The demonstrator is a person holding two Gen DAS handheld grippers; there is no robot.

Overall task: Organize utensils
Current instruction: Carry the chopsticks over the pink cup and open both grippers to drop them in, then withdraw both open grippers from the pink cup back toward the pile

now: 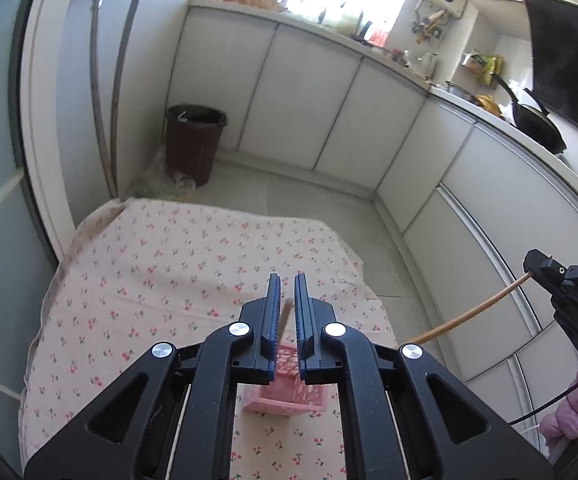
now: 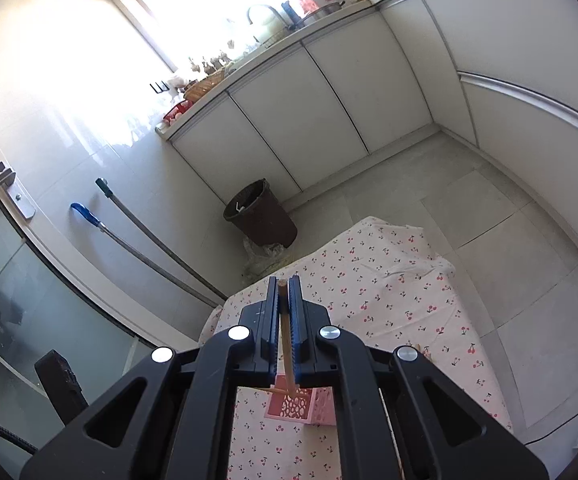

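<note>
A pink perforated utensil holder (image 1: pixel 287 390) stands on the cherry-print tablecloth (image 1: pixel 177 276), below my left gripper (image 1: pixel 287 280). The left jaws stand a little apart with nothing between them; a wooden stick (image 1: pixel 285 318) rises from the holder behind them. My right gripper (image 2: pixel 283 282) is shut on a wooden chopstick (image 2: pixel 285 344) that hangs down over the holder (image 2: pixel 301 406). Another stick (image 2: pixel 273 390) lies across the holder's rim. In the left wrist view the right gripper (image 1: pixel 533 266) holds the chopstick (image 1: pixel 473 312) at the right edge.
A dark waste bin (image 1: pixel 195 142) stands on the floor beyond the table, by two mop handles (image 1: pixel 123 76). White cabinets (image 1: pixel 309 92) line the back and right. A wok (image 1: pixel 537 120) and pot sit on the counter. Tiled floor (image 2: pixel 489 216) lies right of the table.
</note>
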